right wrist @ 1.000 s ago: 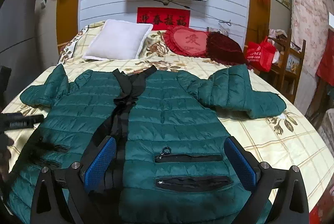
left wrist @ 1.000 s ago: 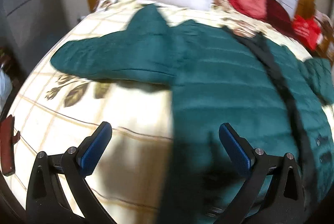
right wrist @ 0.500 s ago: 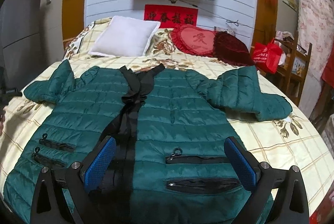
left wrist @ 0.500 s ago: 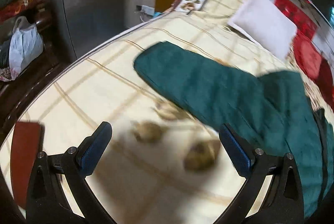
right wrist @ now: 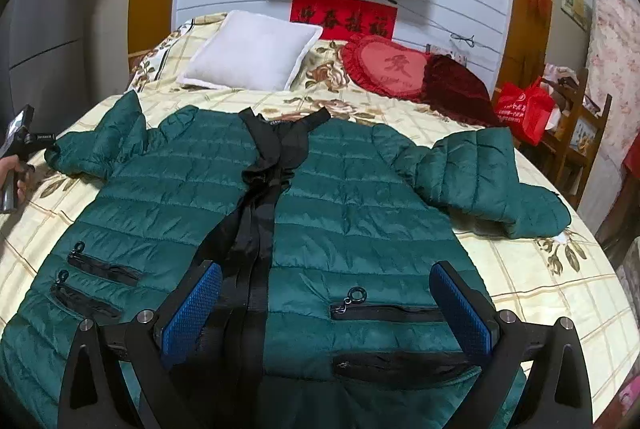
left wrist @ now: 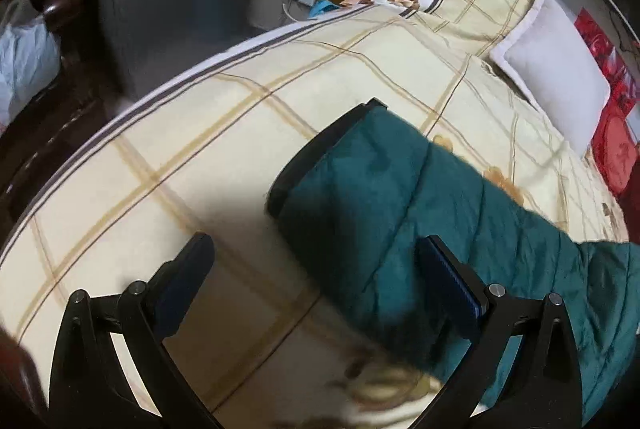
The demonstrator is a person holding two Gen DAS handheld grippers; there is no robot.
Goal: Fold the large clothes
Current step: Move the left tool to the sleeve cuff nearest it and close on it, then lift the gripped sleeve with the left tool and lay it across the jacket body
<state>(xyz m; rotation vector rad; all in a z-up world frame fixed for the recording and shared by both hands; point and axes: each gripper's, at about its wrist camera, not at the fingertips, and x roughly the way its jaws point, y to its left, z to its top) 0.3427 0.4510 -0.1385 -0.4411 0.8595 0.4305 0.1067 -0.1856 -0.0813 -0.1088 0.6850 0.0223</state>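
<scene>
A dark green quilted jacket [right wrist: 340, 189] lies front-up and spread flat on the bed, with a black zip band down its middle and both sleeves out to the sides. My right gripper [right wrist: 324, 297] is open and empty, hovering above the jacket's hem near the right pocket zips. My left gripper [left wrist: 316, 269] is open and empty, low over the bedspread just short of the black cuff of the jacket's left sleeve [left wrist: 400, 197]. That gripper also shows in the right wrist view [right wrist: 20, 145] at the far left, by the sleeve end.
The bed carries a cream checked bedspread [right wrist: 520, 269], a white pillow [right wrist: 252, 57] and red heart cushions [right wrist: 388, 69] at its head. A red bag [right wrist: 524, 109] and a wooden chair stand to the right. The bed's left edge [left wrist: 160, 89] drops to a dark floor.
My left gripper swung left and came down close to the cuff of the left sleeve. My right gripper rose slightly and stays over the hem.
</scene>
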